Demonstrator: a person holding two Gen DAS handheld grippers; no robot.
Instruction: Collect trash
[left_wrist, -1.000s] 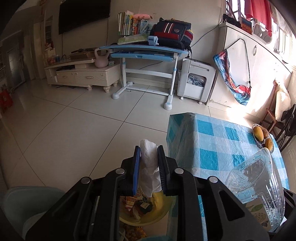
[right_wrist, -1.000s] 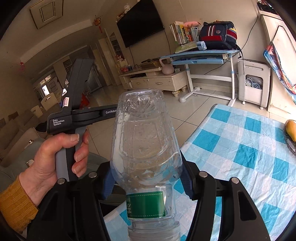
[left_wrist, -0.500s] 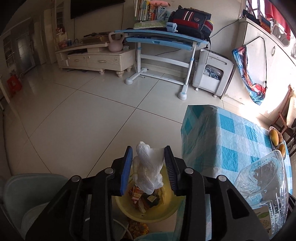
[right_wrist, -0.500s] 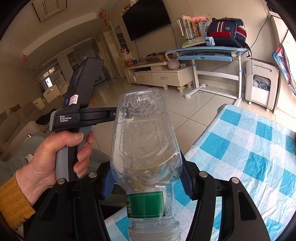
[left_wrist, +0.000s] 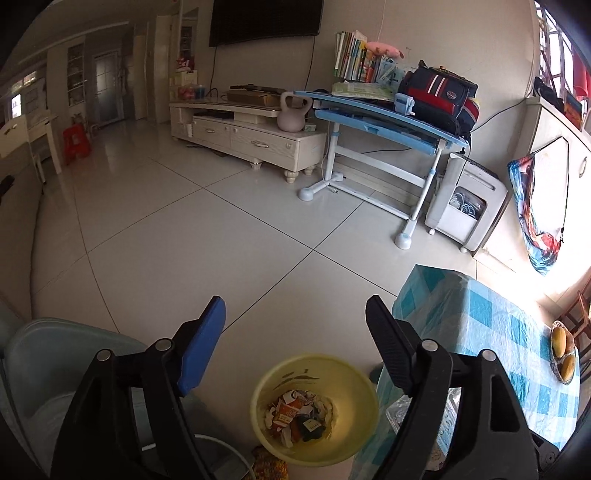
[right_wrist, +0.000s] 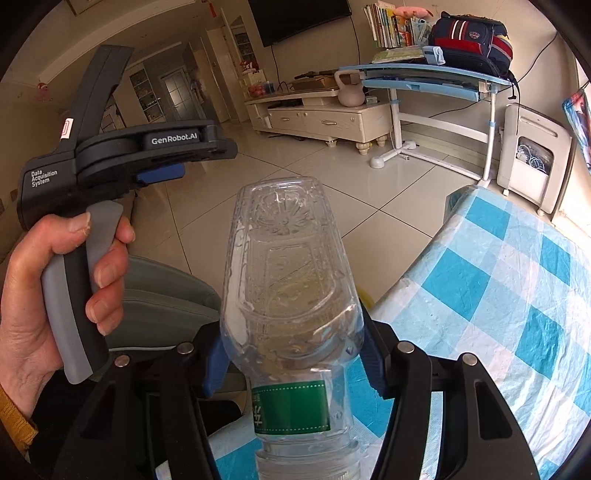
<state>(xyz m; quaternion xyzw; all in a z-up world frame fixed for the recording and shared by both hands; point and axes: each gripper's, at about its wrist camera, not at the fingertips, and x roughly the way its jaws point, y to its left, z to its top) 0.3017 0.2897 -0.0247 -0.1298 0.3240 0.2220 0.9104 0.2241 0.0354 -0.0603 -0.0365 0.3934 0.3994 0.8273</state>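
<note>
Yellow bin (left_wrist: 354, 373) holds crumpled wrappers (left_wrist: 299, 415); right gripper (right_wrist: 291, 354) grips bottle (right_wrist: 288, 280).

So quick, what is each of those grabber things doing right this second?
Left gripper: open, holding nothing, above the yellow bin.
Right gripper: closed on the clear plastic bottle.

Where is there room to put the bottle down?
The blue checked tablecloth is bare between its floor-side edge and the fruit basket. The white floor tiles beyond the yellow trash bin are open. The bin's bottom is crowded with wrappers.
</note>
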